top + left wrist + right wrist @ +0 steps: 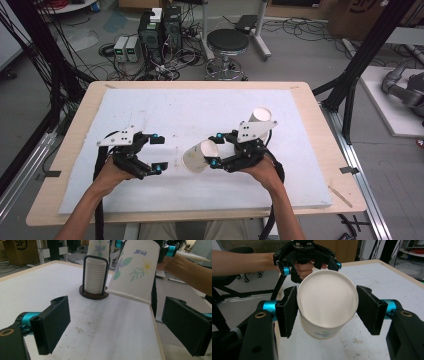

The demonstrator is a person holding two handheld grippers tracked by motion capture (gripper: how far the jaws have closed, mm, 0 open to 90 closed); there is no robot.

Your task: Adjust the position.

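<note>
A white paper cup with a flower print (196, 157) hangs tilted above the white mat, mouth toward the left gripper. My right gripper (216, 150) is shut on its sides near the base. In the right gripper view the cup's round base (327, 300) faces the camera between the two pads (288, 311). My left gripper (158, 153) stands open a short way left of the cup, nothing between its fingers (53, 323). In the left gripper view the cup (135, 270) hovers ahead, beyond the jaw tips. A stack of paper cups (94, 277) stands in a black wire holder behind it.
The cup stack in its holder (260, 117) stands just behind the right gripper. The white mat (165, 107) covers most of the wooden table (75, 125). A stool (227, 42), computers and cables are on the floor beyond the far edge.
</note>
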